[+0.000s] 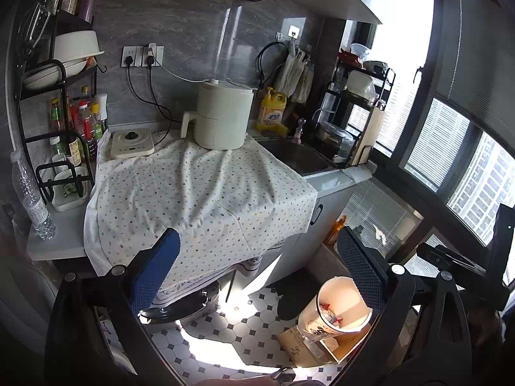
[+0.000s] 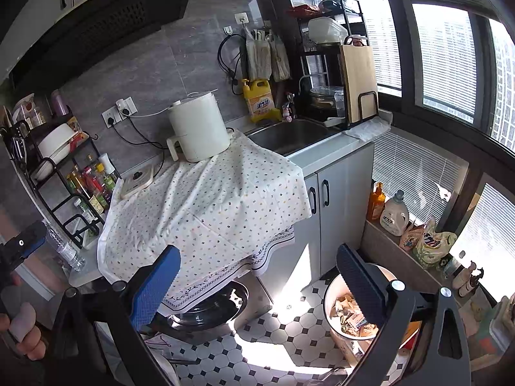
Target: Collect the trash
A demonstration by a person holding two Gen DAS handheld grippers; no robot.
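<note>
Trash sits in a white bin [image 2: 331,305] on the tiled floor [image 2: 289,331], low down beside the cupboard [image 2: 325,206] under the sink [image 2: 289,135]. Inside the bin I see crumpled wrappers [image 2: 349,317] and bits of paper. They look light and soft, so they would squash easily and could slip out if pinched only by a corner. I think it is best to take a wrapper by its thick, bunched-up middle. A clear plastic bottle [image 1: 30,193] stands on the counter edge at the left, near the rack [image 1: 61,173] of sauce bottles. It looks empty, so it may be trash too. It would be light, smooth and slippery, and it may tip over if bumped. The middle of its body looks like the best spot to hold. The left gripper [image 1: 257,257] is wide apart and holds nothing. The right gripper [image 2: 257,273] is wide apart too, with nothing between its fingers. Both hang in the air over the spotted cloth [image 1: 199,193] that covers the counter.
</note>
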